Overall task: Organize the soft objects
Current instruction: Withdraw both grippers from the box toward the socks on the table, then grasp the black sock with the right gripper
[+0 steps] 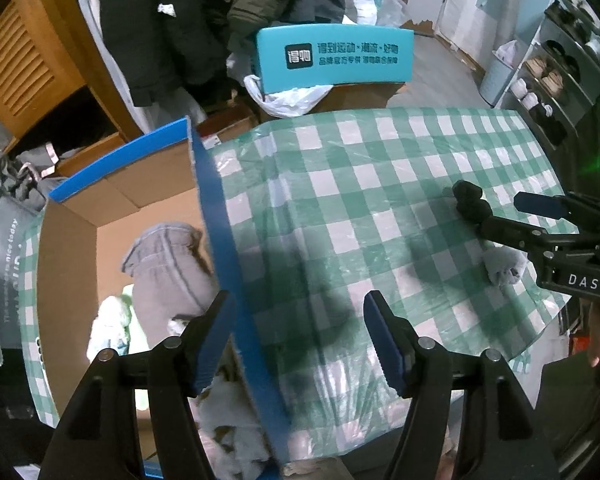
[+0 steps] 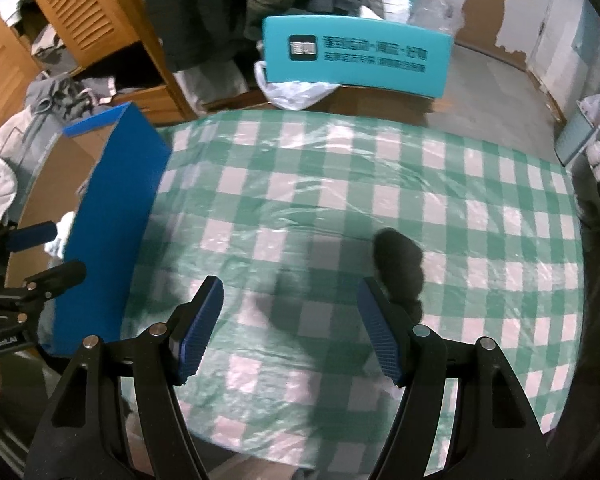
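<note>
A blue cardboard box stands at the table's left; it also shows in the right wrist view. Inside lie a grey soft item, a pale green one and white ones. A black soft item lies on the checked cloth; it also shows in the left wrist view. A small grey item lies by the right gripper. My left gripper is open and empty, straddling the box's right wall. My right gripper is open and empty, low over the cloth, left of the black item.
A green and white checked cloth under plastic film covers the table. A teal box and a white plastic bag sit behind the table. Dark coats, a wooden cabinet and shoe shelves stand around.
</note>
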The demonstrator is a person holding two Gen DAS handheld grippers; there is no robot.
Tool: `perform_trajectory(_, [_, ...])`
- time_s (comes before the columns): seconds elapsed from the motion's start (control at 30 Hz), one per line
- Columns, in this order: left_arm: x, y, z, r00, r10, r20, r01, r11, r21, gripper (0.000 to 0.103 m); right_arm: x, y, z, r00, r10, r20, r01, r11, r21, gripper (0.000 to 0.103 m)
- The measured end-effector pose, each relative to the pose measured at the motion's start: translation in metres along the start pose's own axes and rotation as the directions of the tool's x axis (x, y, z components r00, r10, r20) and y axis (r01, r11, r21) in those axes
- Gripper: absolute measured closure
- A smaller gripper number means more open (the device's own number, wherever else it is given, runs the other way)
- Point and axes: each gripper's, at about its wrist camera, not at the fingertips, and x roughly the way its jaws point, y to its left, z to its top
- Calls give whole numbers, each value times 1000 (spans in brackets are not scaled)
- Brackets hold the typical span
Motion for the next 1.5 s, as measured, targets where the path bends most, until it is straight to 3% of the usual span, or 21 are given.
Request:
perform_trajectory(0.5, [26,-31,22,999,-39,-33,40,999,27,35,24,-59,2,996,-67,-53,71,994,84,33])
perform_trajectory(1.5, [103,-63,45,984,-96,-147,106,992,62,34,114,-91,9,975,-127,-183,141,988,66,33])
